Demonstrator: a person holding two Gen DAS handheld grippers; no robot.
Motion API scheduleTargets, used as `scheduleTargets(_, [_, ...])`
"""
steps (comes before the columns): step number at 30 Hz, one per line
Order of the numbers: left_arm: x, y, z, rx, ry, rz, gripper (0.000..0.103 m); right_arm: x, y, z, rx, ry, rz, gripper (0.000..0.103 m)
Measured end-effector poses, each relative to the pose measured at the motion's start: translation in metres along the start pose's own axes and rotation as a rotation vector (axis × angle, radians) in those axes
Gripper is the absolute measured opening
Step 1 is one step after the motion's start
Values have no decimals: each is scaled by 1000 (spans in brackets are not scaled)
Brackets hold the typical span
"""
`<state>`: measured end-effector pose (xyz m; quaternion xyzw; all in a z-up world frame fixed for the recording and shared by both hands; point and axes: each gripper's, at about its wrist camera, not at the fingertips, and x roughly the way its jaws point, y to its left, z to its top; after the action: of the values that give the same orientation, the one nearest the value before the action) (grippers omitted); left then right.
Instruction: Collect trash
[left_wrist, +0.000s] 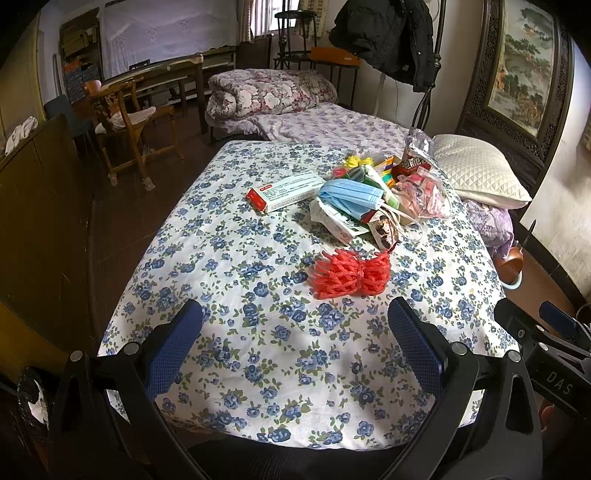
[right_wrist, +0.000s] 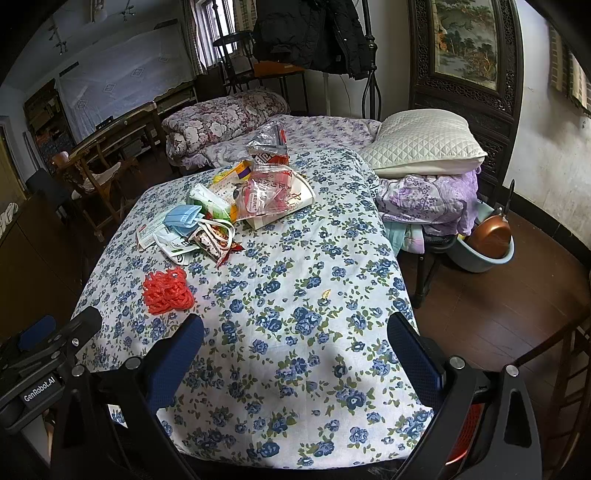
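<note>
Flower-print bed cover (left_wrist: 258, 258) bearing the heaped wrappers and face mask (left_wrist: 351, 199), with loose red mesh net (left_wrist: 352, 275) nearest the wide-open, empty left gripper (left_wrist: 295, 343) and right gripper (right_wrist: 295, 347): pinching too deep would likely snag cloth, or drag the flimsy net.

Both wrist cams sit low at bed's (left_wrist: 229, 258) near edge, facing fwd along it. Left cam looks from left, right from right; both share trash pile (left_wrist: 362, 199) mid-bed.
</note>
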<state>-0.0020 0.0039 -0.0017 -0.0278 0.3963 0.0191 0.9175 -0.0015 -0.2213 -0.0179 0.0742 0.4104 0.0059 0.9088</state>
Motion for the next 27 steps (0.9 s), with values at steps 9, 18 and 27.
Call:
scheduleTargets(9, [0,0,0,0,0,0,96,0,0,0,1,-1,0,97])
scheduleTargets(18, [0,0,0,0,1,0,96,0,0,0,2,0,2,97])
scheduleTargets(27, [1,2,0,-2,3,0,96,-1,-1,0,2,0,3,97])
